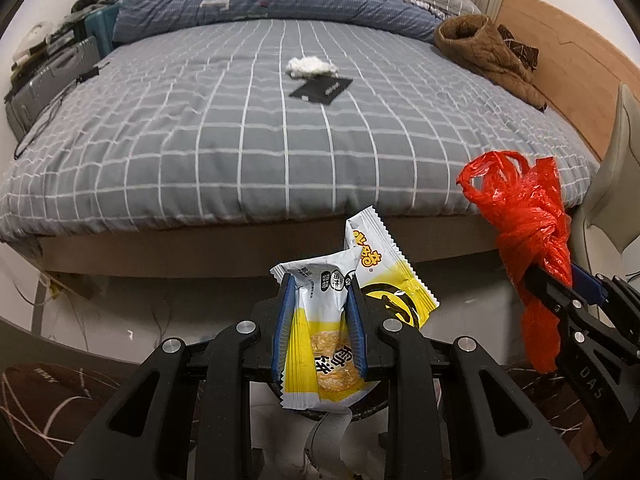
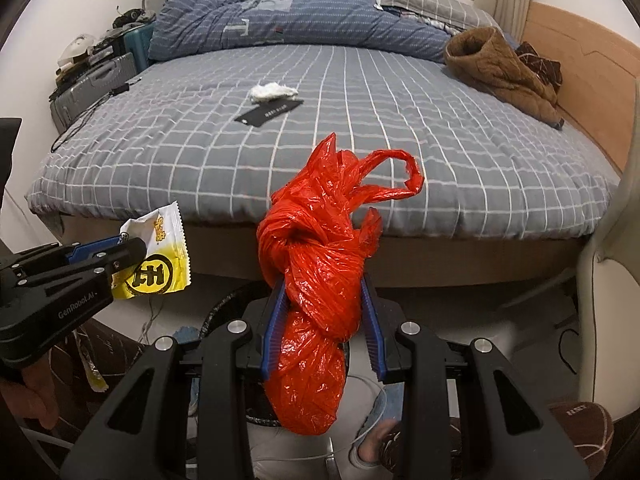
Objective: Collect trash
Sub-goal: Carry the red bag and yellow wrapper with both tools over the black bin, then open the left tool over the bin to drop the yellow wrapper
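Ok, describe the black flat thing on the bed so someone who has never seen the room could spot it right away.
Start at the wide bed with the grey sheet checked in white lines. Near the middle of the mattress lies a crumpled white tissue wad, and touching its near edge sits the flat black rectangular card with small pale lettering. It is the only dark, sharp-cornered, flat item out on the open sheet.

grippers 2: left (image 1: 320,320), right (image 2: 324,320) | wrappers 2 (image 1: 320,344) (image 1: 390,276) | red bag 1 (image 2: 316,280) | tissue 1 (image 1: 310,66) | black card 1 (image 1: 321,90) | suitcases 2 (image 1: 48,80) (image 1: 100,26) | jacket 1 (image 1: 484,56) | bin 1 (image 2: 224,308)
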